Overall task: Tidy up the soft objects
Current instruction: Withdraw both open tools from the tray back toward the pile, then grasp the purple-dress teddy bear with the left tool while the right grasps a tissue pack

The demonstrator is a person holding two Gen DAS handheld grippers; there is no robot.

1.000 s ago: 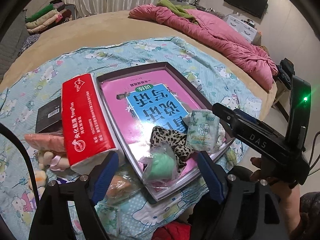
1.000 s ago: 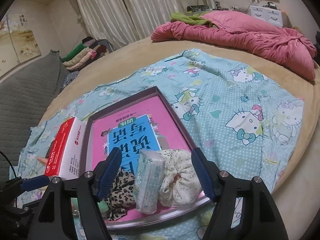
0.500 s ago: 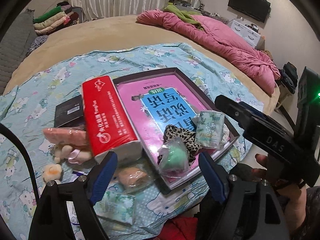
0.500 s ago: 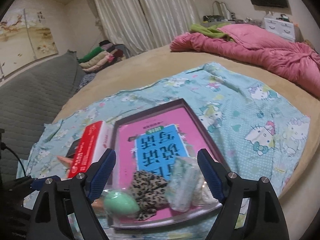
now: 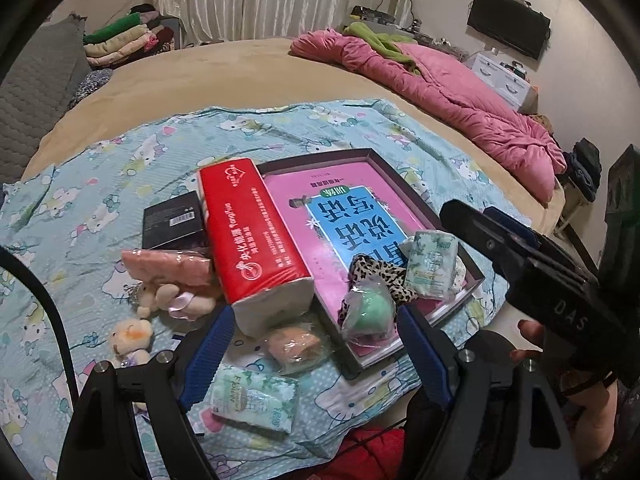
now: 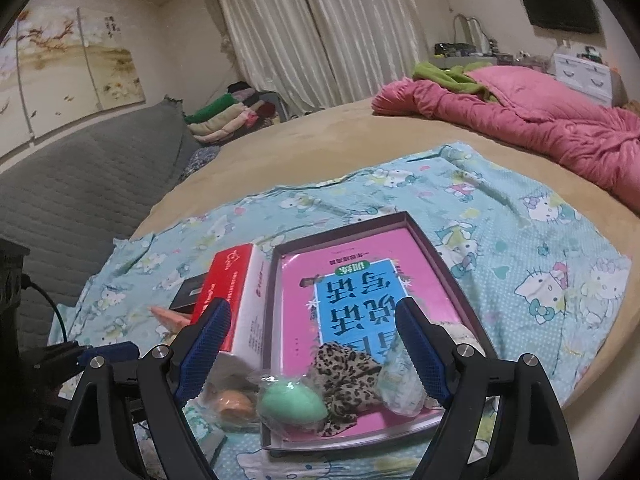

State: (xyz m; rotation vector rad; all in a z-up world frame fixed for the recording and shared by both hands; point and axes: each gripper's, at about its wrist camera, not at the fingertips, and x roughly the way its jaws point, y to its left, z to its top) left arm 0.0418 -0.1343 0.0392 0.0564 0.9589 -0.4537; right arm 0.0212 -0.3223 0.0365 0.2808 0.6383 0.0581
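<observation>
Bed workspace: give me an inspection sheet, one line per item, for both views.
Surface: cartoon-print sheet spread over a tan bed.
Job's things: green sponge, leopard scrunchie and a tissue pack lie in the tray; orange sponge, second tissue pack, plush toys and a pink wrapped bundle lie outside it.
Clutter: red tissue brick, black box.
Grippers: left gripper and right gripper open, both empty.
Cables: black cable at the left edge of the right view.
Surroundings: pink quilt, curtains, folded clothes, wall television.
</observation>
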